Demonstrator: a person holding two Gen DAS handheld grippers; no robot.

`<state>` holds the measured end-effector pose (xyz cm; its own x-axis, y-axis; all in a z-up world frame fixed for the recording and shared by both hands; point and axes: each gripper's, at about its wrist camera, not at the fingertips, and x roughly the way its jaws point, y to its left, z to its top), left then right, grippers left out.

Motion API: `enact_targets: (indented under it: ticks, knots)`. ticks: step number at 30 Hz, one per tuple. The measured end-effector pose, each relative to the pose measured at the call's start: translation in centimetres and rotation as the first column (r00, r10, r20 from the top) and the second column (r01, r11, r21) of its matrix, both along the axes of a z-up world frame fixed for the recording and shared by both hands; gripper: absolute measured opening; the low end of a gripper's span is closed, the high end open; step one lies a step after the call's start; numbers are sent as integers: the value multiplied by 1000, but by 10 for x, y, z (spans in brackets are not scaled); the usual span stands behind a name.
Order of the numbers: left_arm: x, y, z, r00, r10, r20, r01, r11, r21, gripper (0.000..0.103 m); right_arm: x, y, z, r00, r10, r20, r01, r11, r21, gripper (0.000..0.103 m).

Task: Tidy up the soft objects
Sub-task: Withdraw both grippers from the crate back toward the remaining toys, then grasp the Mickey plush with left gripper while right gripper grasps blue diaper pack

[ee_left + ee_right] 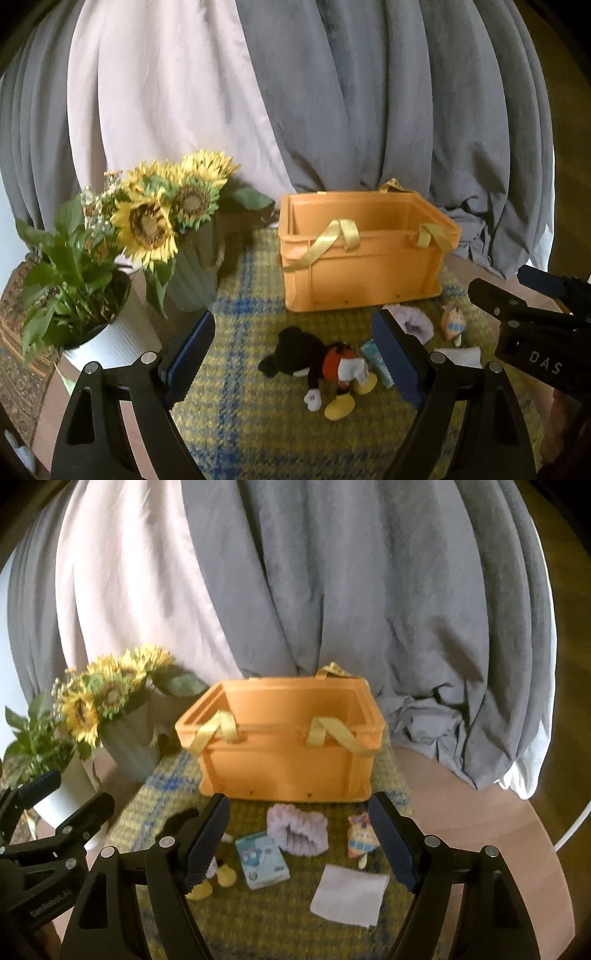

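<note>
Both pairs of jaws stand wide and hold nothing: the left gripper (pixel 295 354) hovers over the plush mouse (pixel 325 369), the right gripper (pixel 299 845) over the tissue pack (pixel 262 860) and the purple headband (pixel 297 829). These lie on the checked mat (pixel 258 923) on the counter, just before the orange crate (pixel 288 753), which looks empty. A small pouch (pixel 360 836) and a white cloth (pixel 351 893) lie near. All seem light and soft. The mouse is best taken at the body, the headband across its thick roll.
</note>
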<state>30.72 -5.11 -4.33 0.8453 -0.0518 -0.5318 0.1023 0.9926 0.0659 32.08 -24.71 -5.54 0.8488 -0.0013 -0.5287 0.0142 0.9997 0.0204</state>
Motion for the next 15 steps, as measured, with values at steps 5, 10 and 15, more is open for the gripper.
enact_targets:
  ticks: [5, 10, 15]
  knots:
    - [-2, 3, -14, 999, -4, -38, 5, 1000, 12, 87, 3, 6, -15, 998, 33, -51, -33, 999, 6, 78]
    - [1, 7, -26, 996, -6, -85, 7, 1000, 13, 87, 8, 13, -31, 991, 70, -112, -71, 997, -4, 78]
    - [11, 9, -37, 989, -18, -149, 16, 1000, -12, 87, 20, 15, -48, 979, 100, -179, -101, 995, 8, 78]
